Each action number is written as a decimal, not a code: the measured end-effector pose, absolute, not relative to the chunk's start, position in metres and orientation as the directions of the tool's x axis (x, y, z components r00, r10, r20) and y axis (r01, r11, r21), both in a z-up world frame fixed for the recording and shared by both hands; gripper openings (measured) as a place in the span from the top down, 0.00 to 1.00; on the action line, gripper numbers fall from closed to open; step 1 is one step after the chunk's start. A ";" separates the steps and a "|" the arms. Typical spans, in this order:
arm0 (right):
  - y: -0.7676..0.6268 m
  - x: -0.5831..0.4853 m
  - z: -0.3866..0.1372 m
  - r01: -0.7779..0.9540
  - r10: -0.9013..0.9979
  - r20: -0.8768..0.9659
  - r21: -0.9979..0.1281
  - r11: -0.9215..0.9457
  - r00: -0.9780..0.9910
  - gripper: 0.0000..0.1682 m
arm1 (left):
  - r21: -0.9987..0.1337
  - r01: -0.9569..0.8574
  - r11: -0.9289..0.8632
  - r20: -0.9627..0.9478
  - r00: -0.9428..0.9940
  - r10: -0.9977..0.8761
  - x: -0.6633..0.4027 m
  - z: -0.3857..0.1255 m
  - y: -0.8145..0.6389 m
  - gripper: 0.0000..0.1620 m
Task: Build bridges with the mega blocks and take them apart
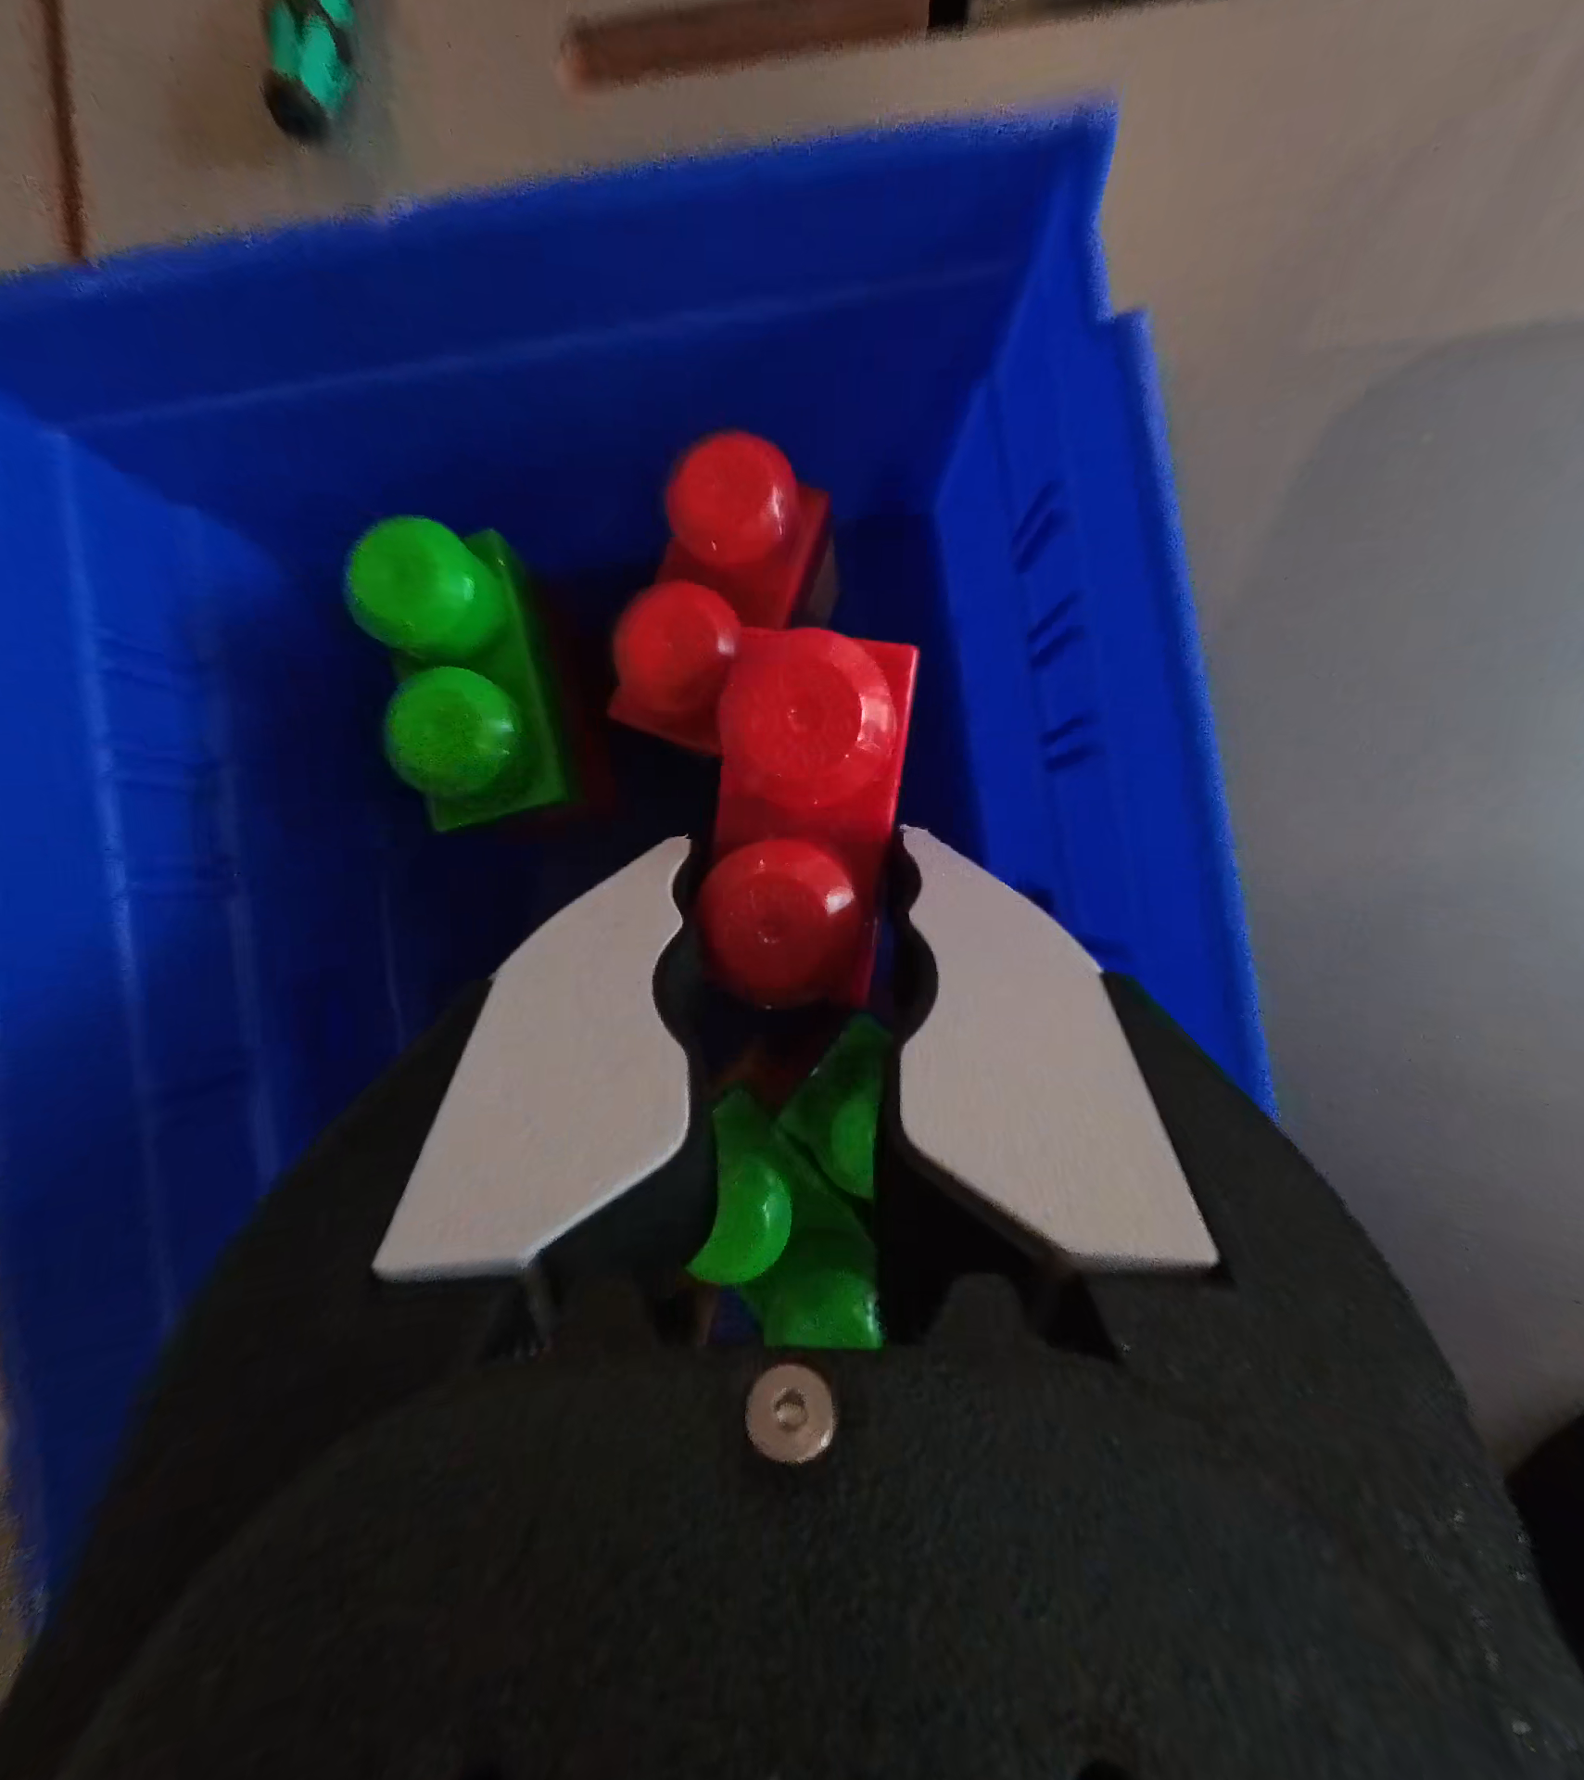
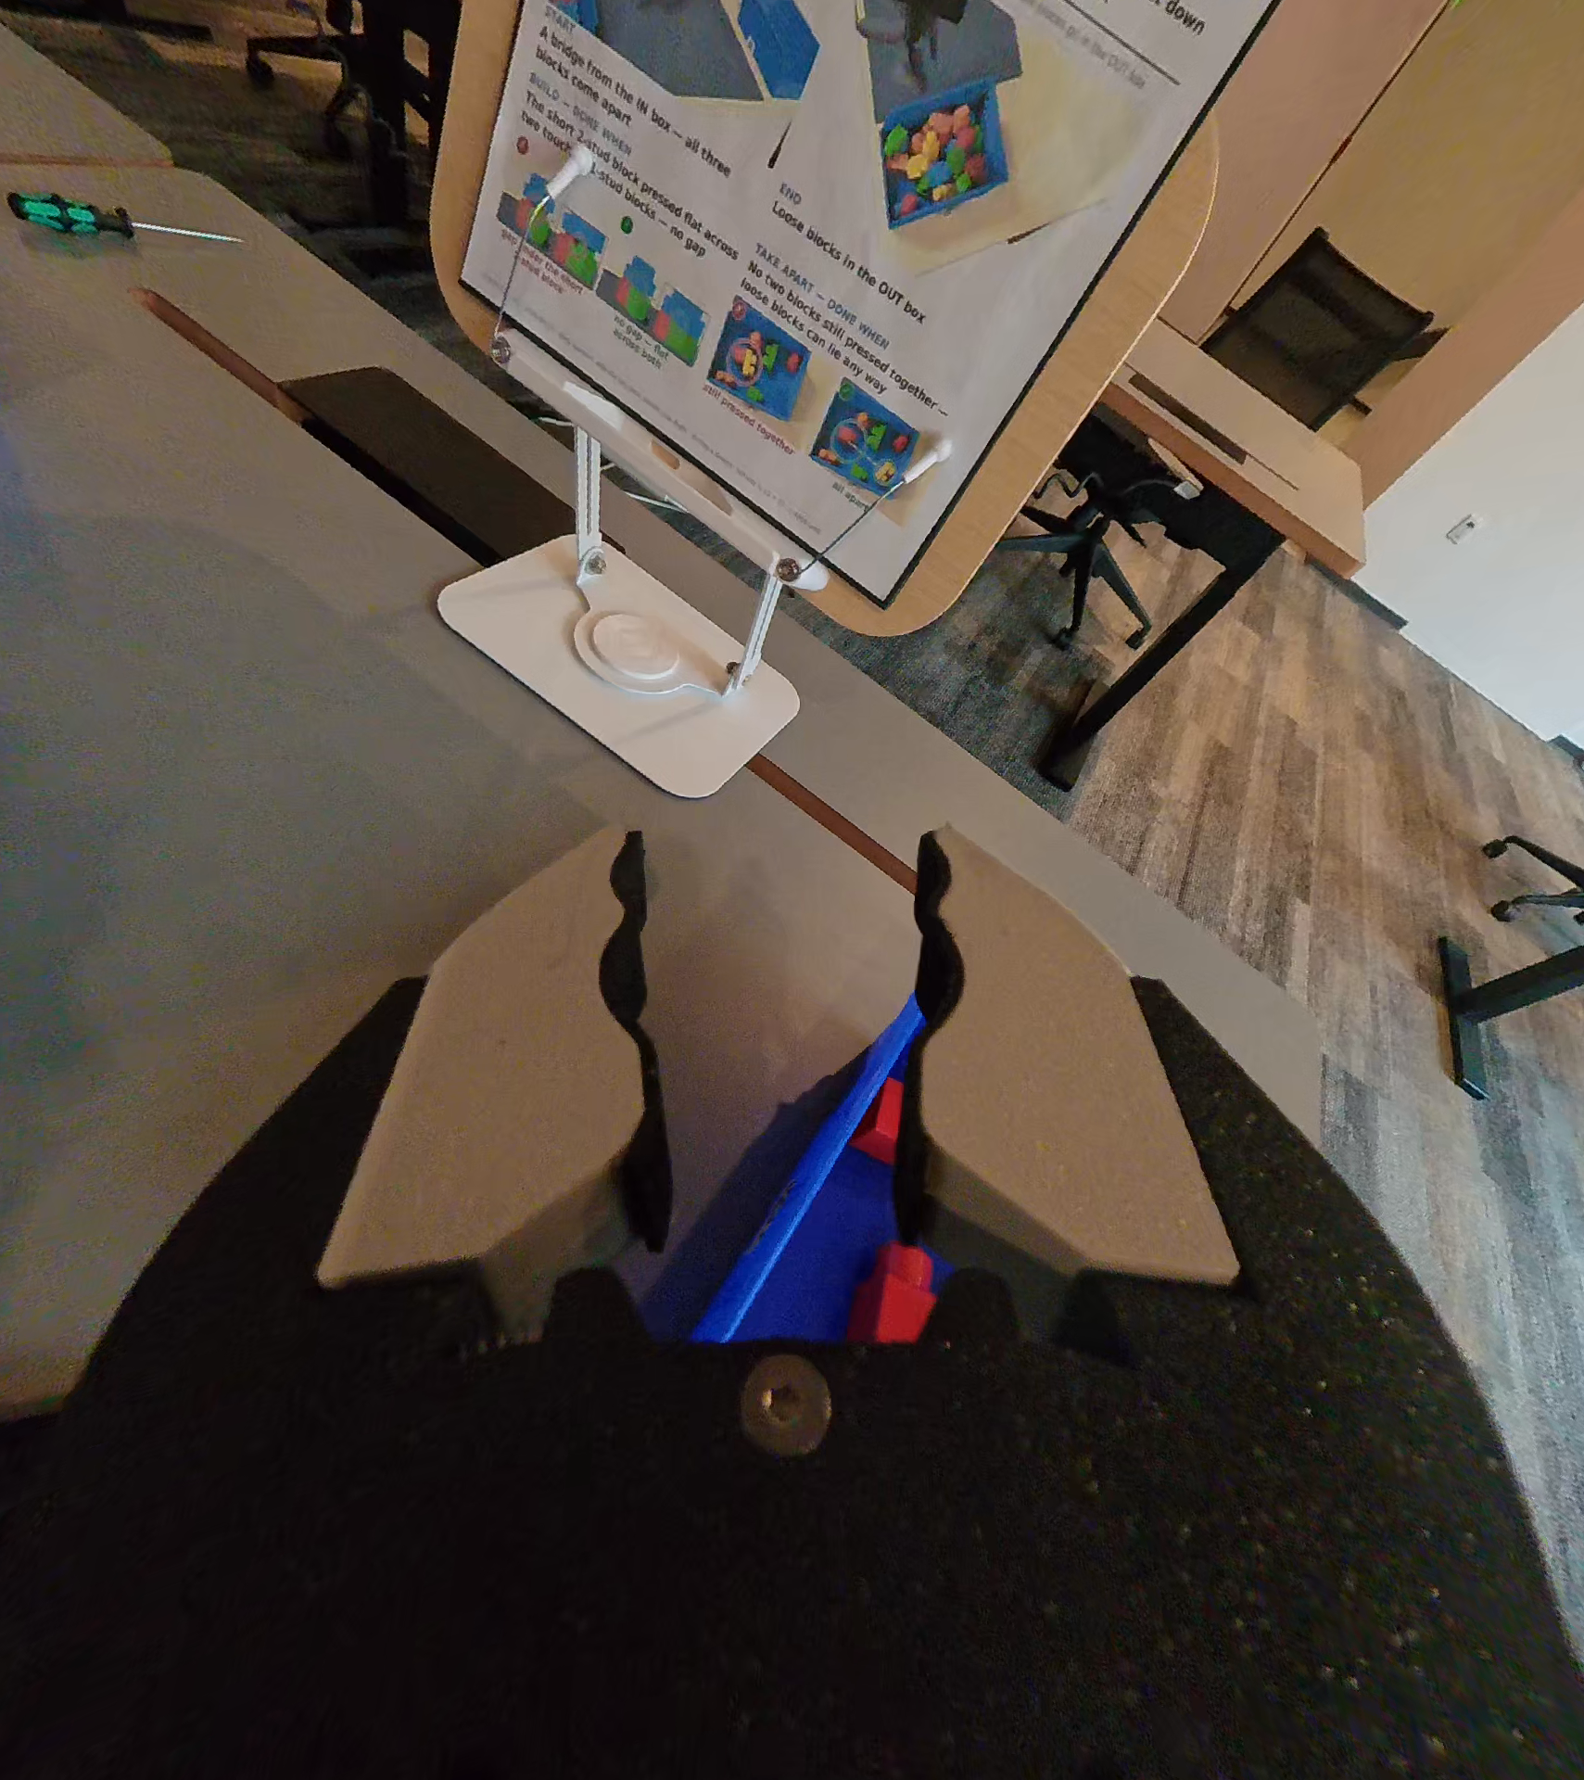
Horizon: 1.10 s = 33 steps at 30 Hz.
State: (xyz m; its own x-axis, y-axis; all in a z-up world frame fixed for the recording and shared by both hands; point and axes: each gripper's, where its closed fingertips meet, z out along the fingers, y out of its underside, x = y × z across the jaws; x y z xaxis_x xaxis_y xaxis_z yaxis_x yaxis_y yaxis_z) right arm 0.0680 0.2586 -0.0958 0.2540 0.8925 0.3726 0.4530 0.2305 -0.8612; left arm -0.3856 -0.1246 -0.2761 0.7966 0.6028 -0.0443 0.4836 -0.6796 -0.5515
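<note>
The red two-stud mega block sat pinched between the jaws of my left gripper, held over the inside of the blue bin. I judged it was carried there either to be dropped in as a loose piece or just lifted out; the frame alone could not settle which. The jaws clamped its near end, around the lower stud, so the far stud stuck out clear. Its long axis ran away from the camera, along the fingers, leaning slightly right, and both studs faced up toward the lens.

Below lay another red block, a green block to its left, and more green pieces under the gripper.

My right gripper hovered over the grey tabletop, jaws spread and empty, near the white stand carrying an instruction sheet. A screwdriver lay far off.
</note>
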 end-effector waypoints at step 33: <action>0.046 -0.063 -0.116 -0.003 0.744 0.208 -0.964 0.267 -0.635 0.58 | -0.911 -0.315 -0.267 -0.136 0.839 -0.527 -0.080 -0.107 0.035 0.78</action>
State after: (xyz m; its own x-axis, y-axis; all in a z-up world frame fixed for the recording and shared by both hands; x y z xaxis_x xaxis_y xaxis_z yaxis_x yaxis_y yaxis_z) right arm -0.0625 0.0456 -0.1162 -0.6354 0.7437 0.2079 -0.0030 0.2669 -0.9637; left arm -0.0800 0.0346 -0.1070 0.8391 -0.5268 -0.1358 -0.3151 -0.2670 -0.9107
